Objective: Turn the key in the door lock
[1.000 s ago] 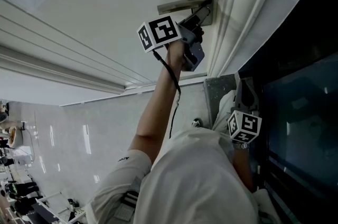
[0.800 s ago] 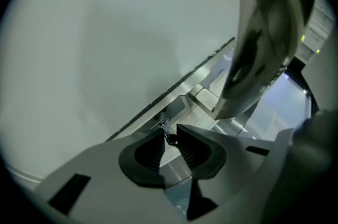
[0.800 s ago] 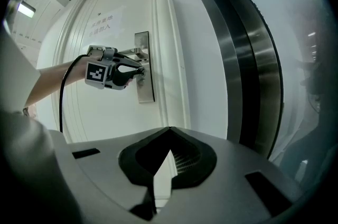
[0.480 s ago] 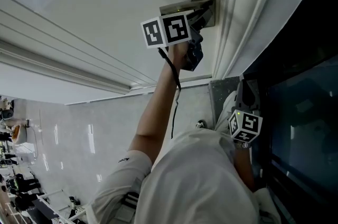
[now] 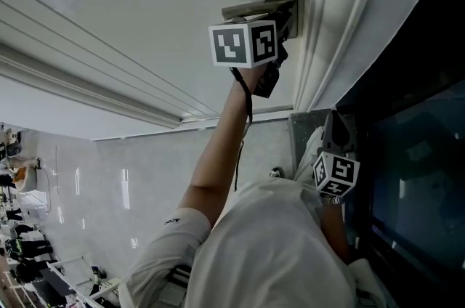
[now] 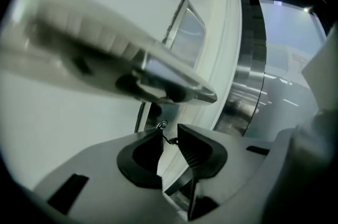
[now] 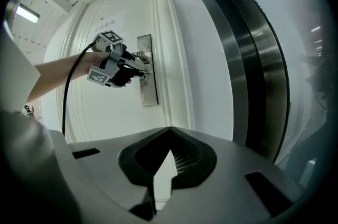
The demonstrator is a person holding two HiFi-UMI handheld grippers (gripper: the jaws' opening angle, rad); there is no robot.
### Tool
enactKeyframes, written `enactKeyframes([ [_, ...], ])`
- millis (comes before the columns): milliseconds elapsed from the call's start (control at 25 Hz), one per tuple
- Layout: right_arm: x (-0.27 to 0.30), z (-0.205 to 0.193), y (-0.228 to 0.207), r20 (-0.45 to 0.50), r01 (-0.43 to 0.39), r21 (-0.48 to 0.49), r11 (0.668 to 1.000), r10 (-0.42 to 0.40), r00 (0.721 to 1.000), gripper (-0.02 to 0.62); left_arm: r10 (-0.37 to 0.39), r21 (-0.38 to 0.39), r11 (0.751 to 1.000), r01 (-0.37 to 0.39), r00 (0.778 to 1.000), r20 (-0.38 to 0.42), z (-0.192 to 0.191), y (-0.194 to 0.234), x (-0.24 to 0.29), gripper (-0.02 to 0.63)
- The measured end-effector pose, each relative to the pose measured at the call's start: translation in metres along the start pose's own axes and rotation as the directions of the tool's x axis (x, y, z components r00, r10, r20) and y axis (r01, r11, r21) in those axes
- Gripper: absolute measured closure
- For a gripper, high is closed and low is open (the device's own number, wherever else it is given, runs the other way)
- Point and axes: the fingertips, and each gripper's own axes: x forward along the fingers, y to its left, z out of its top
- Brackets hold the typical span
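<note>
**A:** What sits nearest?

**B:** The right gripper [image 7: 170,130], low in the middle. Its jaws meet at the tips with nothing between them.

**A:** And farther off?

**B:** A white door [image 7: 105,122] with a tall metal lock plate [image 7: 150,93]. The handle [image 7: 140,55] sticks out to the left near the plate's top.

**A:** Anyone at it?

**B:** A bare forearm [image 7: 58,74] reaches in from the left, with a black cable [image 7: 65,99] hanging under it. The left gripper [image 7: 141,73] is up against the plate, just below the handle. Its jaws have just been opening, but what's between them is too small to tell.

**A:** To the right?

**B:** A dark glossy band [image 7: 253,75] runs beside the door frame.
</note>
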Motion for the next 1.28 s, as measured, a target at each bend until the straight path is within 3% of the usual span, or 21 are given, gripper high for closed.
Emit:
enactKeyframes([
  [160,0.0,-0.002,-0.002,-0.001,-0.006,0.007,1.0,0.006,1.0,0.603,0.077,0.116,0.991,-0.072,0.996,-0.034,0.001,-0.001,0.0,0.523],
  [320,-0.001,-0.004,-0.006,-0.003,-0.004,0.015,1.0,0.004,1.0,0.603,0.107,0.175,0.98,-0.092,0.991,-0.077,0.0,-0.003,0.0,0.523],
  [520,-0.003,-0.003,-0.007,0.004,-0.007,0.016,1.0,0.006,1.0,0.603,0.224,0.365,0.913,-0.18,0.971,-0.083,0.004,-0.01,0.003,0.525],
  [720,-0.008,-0.002,-0.01,0.009,0.005,0.021,1.0,-0.005,1.0,0.603,0.244,0.398,0.895,-0.202,0.968,-0.057,0.004,-0.01,0.001,0.525],
  [960,-0.013,-0.005,-0.022,0.005,0.034,0.028,0.999,-0.034,0.999,0.603,0.267,0.532,0.799,-0.279,0.958,0.102,0.004,-0.015,0.003,0.524],
  [1040,-0.013,-0.005,-0.025,0.004,0.041,0.027,0.999,-0.041,0.999,0.603,0.266,0.556,0.781,-0.284,0.957,0.115,0.005,-0.016,0.003,0.525],
  [1200,-0.014,-0.008,-0.024,-0.005,0.042,0.027,0.999,-0.042,0.999,0.603,0.271,0.65,0.706,-0.282,0.955,0.12,-0.001,-0.023,0.009,0.531],
  [1280,-0.013,-0.008,-0.02,-0.008,0.036,0.023,0.999,-0.035,0.999,0.603,0.273,0.663,0.691,-0.288,0.953,0.13,-0.003,-0.024,0.011,0.541],
])
